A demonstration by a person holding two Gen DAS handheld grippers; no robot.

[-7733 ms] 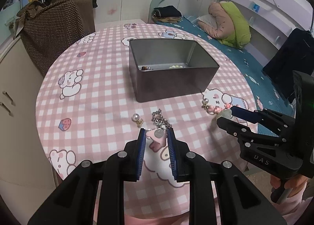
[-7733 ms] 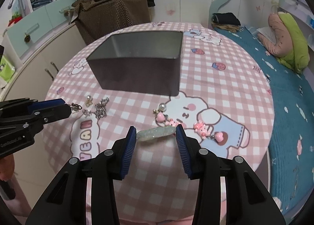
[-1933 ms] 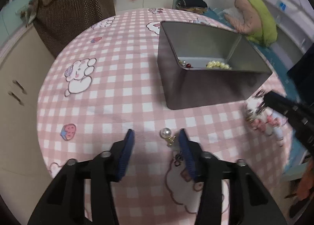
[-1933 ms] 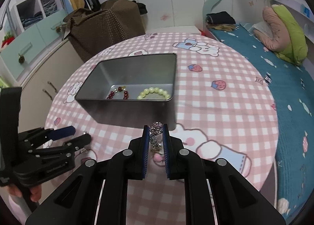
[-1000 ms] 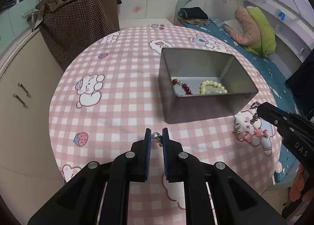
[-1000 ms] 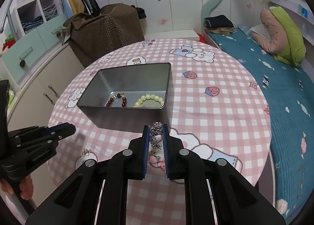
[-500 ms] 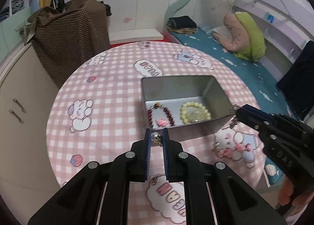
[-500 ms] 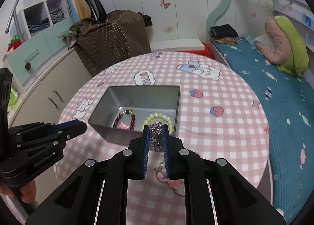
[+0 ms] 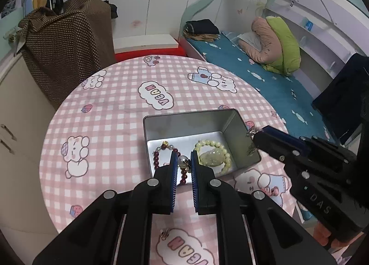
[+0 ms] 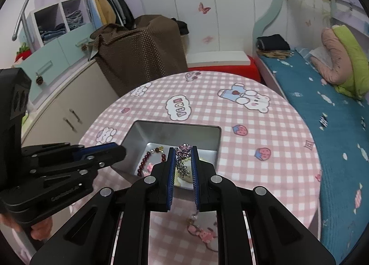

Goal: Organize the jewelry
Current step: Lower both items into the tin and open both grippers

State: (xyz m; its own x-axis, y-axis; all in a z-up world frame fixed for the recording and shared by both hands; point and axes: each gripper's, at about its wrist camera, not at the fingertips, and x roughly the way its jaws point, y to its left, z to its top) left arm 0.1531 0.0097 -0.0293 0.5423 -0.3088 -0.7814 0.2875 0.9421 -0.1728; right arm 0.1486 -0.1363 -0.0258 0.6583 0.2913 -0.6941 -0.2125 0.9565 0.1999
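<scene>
Tablecloth cloud print (image 10: 179,108): "YEAH"
Right gripper (image 9: 253,132) body: "DAS"
Left gripper (image 10: 120,149) body: faint lettering, too blurred to read

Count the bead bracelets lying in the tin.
2. A dark red bead bracelet lies in the left half of the tin; a pale green bead bracelet lies in the right half. The left tool covers the near edge, so more may be hidden.

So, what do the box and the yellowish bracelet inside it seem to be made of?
Box: probably thin metal, like tin; grey, dully shiny walls that mirror the bracelet.
Yellowish bracelet: pale, smooth, glossy round beads, perhaps jade-like stone, glass or plastic; I cannot tell which.
</scene>
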